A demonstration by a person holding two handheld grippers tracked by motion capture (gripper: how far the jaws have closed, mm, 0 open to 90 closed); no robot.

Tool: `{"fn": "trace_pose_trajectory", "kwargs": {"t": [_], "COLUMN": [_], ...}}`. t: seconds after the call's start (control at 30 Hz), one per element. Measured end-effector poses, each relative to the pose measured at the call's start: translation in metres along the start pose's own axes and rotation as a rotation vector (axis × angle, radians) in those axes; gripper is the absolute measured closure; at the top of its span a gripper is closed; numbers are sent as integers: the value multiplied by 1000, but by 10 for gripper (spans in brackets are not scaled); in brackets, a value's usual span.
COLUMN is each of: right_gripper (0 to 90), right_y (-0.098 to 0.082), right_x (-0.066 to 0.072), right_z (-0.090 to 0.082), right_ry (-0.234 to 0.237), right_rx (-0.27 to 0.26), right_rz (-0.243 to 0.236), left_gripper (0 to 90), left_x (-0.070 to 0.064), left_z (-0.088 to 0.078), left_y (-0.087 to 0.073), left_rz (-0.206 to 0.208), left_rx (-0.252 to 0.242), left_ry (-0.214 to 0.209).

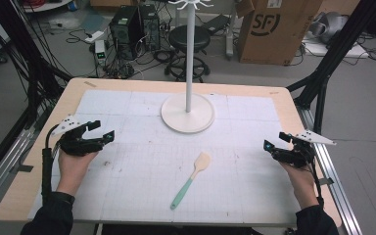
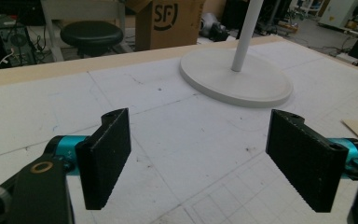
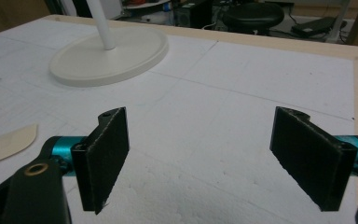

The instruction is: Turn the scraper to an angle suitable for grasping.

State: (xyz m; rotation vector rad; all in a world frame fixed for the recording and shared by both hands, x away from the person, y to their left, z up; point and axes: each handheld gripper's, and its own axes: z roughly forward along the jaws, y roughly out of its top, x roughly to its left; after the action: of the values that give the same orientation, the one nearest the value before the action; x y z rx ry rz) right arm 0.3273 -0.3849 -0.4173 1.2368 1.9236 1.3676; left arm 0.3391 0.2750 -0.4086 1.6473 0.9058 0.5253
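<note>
Spatula [image 1: 190, 179] near the middle of the tabletop, a little toward the near edge, pale blade pointing to the far right corner, green handle to the near left corner. Left gripper [image 1: 100, 131] near the left edge, jaws wide apart, empty. Right gripper [image 1: 274, 142] near the right edge, also spread and grasping nothing. Between both, almost equal, perhaps slightly closer to the right one by the blade. White stand [image 1: 187, 111] toward the far edge, well apart from the spatula. Likely a reach inward across the long axis, handle better for the left side.
</note>
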Motion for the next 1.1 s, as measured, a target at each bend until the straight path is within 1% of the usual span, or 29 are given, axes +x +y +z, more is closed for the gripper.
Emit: {"fn": "trace_pose_trajectory", "kwargs": {"t": [0.03, 0.17, 0.27, 0.33, 0.37, 0.53, 0.6, 0.7, 0.87, 1.03, 1.07, 1.1], "right_gripper": [174, 174, 174, 174, 174, 176, 176, 177, 181, 183, 183, 184], "right_y": [0, -1, -1, -1, -1, -1, -1, -1, -1, -1, -1, -2], "right_x": [0, 2, 3, 3, 3, 3, 3, 4, 5, 5, 5, 5], "right_z": [1, 2, 2, 2, 2, 2, 2, 2, 3, 4, 4, 4], "right_ry": [-2, -5, -1, -6, -8, -13, -11, -15, -13, -17, -16, -14], "right_rx": [7, 36, 34, 34, 33, 21, 27, 34, 34, 39, 42, 45], "right_rz": [-3, -19, -12, -19, -22, -24, -23, -37, -37, -46, -45, -42], "left_gripper": [224, 220, 216, 216, 216, 214, 217, 222, 229, 292, 307, 320], "left_x": [-1, -4, -4, -3, -3, -5, -7, -11, -18, -28, -30, -30], "left_z": [0, 1, 1, 0, -1, -2, -1, 0, 2, 7, 9, 9], "left_y": [0, 0, 0, 0, 0, 1, 1, 1, 2, 2, 2, 2], "left_rz": [5, 50, 54, 52, 57, 63, 64, 75, 83, 98, 100, 100], "left_rx": [-3, -4, -7, -7, -8, -10, -6, -7, -4, 11, 17, 17], "left_ry": [-2, 5, 7, 7, 14, 9, 3, -8, -31, -87, -96, -96]}}
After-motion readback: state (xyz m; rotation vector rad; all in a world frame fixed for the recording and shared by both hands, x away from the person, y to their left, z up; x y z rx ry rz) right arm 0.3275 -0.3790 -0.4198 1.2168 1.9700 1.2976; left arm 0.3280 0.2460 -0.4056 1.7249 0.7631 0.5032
